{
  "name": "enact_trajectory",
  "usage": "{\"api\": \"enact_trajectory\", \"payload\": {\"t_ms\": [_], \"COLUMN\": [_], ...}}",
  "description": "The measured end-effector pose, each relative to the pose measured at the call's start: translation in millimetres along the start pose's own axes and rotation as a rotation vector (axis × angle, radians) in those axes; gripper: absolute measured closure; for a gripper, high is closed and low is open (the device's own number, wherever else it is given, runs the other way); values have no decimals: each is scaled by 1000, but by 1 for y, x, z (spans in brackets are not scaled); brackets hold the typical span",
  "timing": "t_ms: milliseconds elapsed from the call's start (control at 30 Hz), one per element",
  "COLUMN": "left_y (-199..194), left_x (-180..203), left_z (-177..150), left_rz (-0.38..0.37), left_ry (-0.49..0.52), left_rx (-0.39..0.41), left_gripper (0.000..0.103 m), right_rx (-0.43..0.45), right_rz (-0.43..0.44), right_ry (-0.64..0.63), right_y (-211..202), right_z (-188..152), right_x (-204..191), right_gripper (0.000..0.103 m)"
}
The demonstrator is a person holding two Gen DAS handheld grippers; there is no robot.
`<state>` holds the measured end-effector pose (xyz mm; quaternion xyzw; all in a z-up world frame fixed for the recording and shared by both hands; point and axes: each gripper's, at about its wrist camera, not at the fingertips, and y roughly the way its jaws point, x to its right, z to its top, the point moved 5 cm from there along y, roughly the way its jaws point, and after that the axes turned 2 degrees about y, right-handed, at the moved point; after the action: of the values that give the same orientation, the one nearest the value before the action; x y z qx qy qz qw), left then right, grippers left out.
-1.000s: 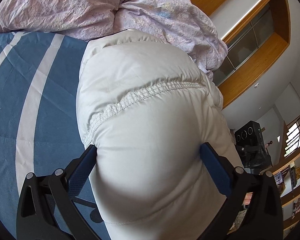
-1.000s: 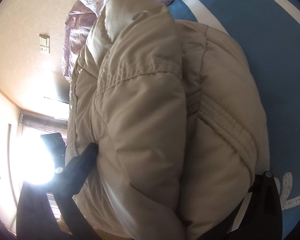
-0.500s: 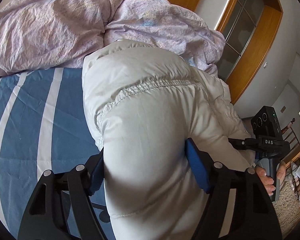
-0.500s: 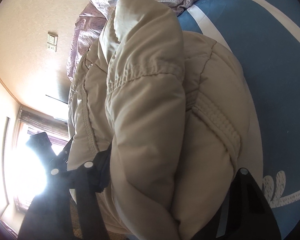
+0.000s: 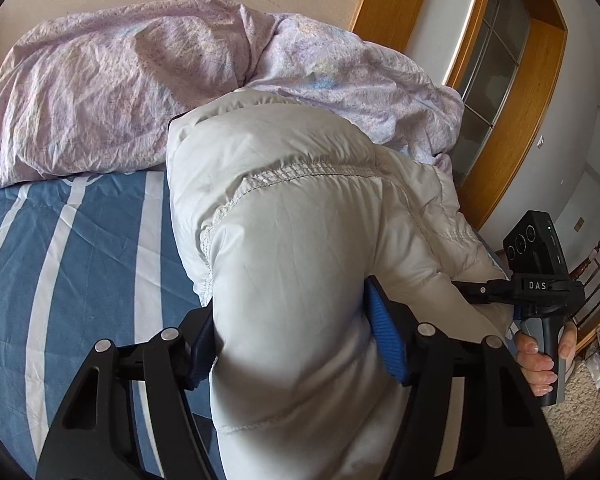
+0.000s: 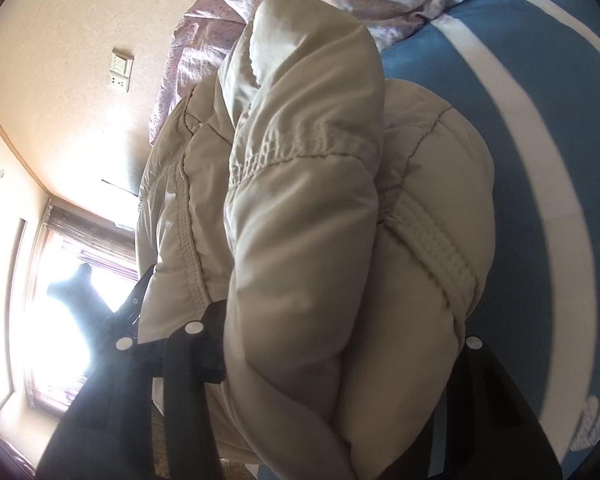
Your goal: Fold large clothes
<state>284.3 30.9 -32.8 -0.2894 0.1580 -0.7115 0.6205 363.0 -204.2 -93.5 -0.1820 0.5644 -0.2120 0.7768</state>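
Both views have pulled back from the bed [image 5: 72, 264], so the puffy jacket [image 5: 300, 208], pinched by the left hand-held gripper [image 5: 296, 340] and the right hand-held gripper [image 6: 340, 360], looks lifted as a folded bundle, probably for setting down.

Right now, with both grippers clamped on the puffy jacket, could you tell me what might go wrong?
1. The jacket is thick and slick; its bulk bulges out of the left gripper and could squirt free.
2. The right gripper holds several stacked layers, so the fold may spring open on release.
3. The jacket touches the lilac duvet and might drag it.
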Motion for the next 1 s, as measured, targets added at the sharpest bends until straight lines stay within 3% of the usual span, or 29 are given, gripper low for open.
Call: {"api": "enact_trajectory", "payload": {"t_ms": [300,567,700,767,867,900,933,1000], "left_y": [-7,-2,7,9,3,-2,-6,-16], "left_x": [-67,-120,-133,-133,-129,-127,-126,-124], "left_z": [23,26,16,14,18,19,21,22], "left_rz": [86,120,141,153,209,236,271,339], "left_ry": [-38,-84,-96,-87,-51,-24,3,44], "left_rx": [55,56,37,31,33,41,52,75], "left_gripper": [38,38,33,28,19,15,11,7], "right_rx": [-52,-81,-81,-73,-24,36,36,121], "right_rz": [-1,-28,-42,-42,-127,-210,-210,-286], "right_ry": [-73,-123,-94,-68,-86,-121,-121,-138], "right_y": [63,94,95,91,80,61,61,35], "right_z": [29,32,25,20,10,5,5,1], "right_x": [-39,-58,-49,-39,-38,-42,-42,-48], "right_gripper": [55,55,48,40,25,24,21,19]}}
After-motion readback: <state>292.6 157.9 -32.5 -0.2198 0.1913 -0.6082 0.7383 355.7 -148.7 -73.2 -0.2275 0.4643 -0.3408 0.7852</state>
